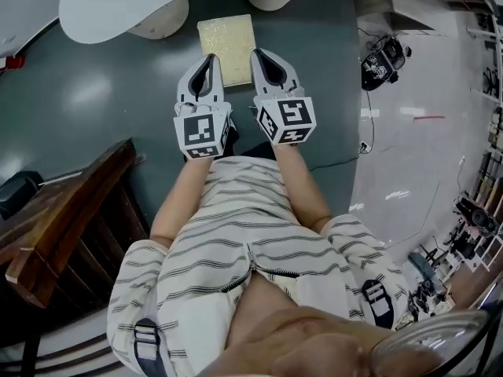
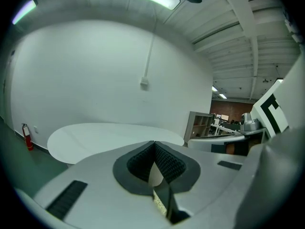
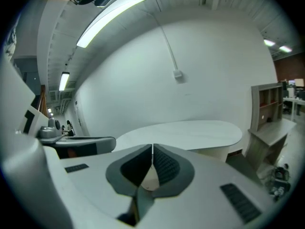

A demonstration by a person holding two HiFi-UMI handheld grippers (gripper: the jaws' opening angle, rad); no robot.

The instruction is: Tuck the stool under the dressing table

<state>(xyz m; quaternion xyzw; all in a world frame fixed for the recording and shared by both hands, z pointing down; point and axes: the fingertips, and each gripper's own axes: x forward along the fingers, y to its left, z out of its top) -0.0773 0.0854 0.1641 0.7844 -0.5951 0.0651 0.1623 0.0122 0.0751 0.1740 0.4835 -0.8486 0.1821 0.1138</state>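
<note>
1. The head view looks steeply down from the person's head, over the torso, onto the left gripper (image 1: 211, 57), the right gripper (image 1: 257, 53) and the dressing table (image 1: 118, 6) at its top edge.
2. The left gripper view sits close behind its own jaws, facing nearly level at that table's white top.
3. The right gripper view does likewise. All three views share the tabletop, and each gripper view probably catches its neighbour at one edge.

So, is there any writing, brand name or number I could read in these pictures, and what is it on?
No readable text anywhere.
On the left gripper and the right gripper: the cubes carry black-and-white square marker patterns, not letters.
On the small red fire extinguisher: any label is too small to read.
On the cluttered shelves at the head view's right edge: too small and blurred.
</note>
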